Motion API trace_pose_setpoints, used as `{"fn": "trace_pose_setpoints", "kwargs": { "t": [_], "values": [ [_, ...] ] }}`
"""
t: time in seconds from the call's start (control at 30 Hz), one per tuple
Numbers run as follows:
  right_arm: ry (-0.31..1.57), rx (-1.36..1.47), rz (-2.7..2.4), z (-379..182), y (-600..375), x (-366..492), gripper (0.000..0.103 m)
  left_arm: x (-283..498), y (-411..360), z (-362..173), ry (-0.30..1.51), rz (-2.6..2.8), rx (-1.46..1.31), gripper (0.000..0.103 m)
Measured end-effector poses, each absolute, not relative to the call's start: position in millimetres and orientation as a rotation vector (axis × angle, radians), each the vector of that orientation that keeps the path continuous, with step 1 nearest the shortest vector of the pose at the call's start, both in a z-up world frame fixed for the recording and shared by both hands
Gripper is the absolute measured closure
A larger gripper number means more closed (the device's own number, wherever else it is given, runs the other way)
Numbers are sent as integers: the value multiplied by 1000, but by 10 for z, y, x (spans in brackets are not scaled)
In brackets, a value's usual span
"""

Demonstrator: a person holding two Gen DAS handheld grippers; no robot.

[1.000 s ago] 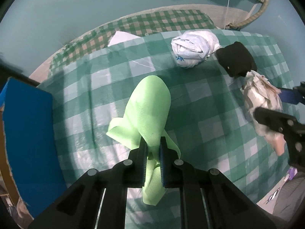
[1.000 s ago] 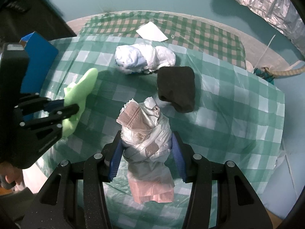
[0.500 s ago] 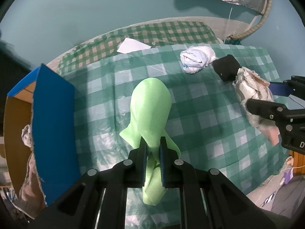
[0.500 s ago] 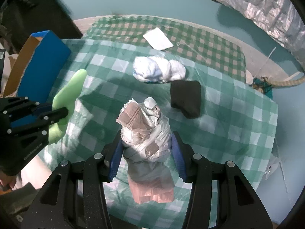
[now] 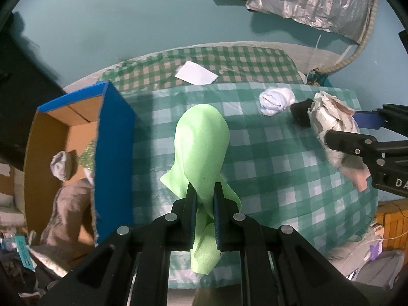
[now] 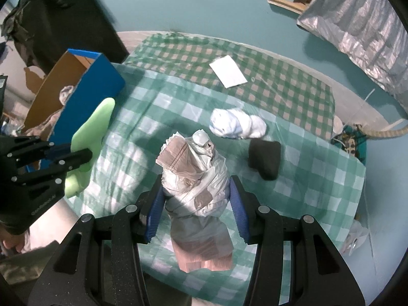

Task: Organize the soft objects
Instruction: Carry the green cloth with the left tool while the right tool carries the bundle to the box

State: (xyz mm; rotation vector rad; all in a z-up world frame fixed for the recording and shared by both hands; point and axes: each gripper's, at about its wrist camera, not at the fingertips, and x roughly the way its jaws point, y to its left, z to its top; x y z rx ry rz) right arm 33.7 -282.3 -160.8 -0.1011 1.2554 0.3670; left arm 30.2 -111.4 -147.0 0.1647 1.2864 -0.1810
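1. Left gripper (image 5: 204, 199): fingers pinch the green cloth (image 5: 201, 148) at its gathered waist; thin, limp, light, held above the checked tablecloth (image 5: 267, 158).
2. Right gripper (image 6: 196, 199): fingers clamp the crumpled white-and-pink plastic bundle (image 6: 196, 176) mid-body; crinkly, probably slippery.
3. Mid-table: black foam-like block (image 6: 265, 158), knotted white cloth (image 6: 237, 125).
4. Left edge: blue cardboard box (image 5: 112, 137), likely destination.
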Motion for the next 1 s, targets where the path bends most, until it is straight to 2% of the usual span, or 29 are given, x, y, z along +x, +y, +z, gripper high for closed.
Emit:
{"fn": "trace_pose_setpoints", "kwargs": {
  "t": [0.37, 1.0],
  "values": [
    [1234, -142, 441, -1431, -2488, 389, 54, 201, -792, -1166, 1236, -108, 138, 92],
    [1186, -217, 590, -1172, -1546, 600, 54, 184, 101, -1094, 1233, 69, 13, 92]
  ]
}}
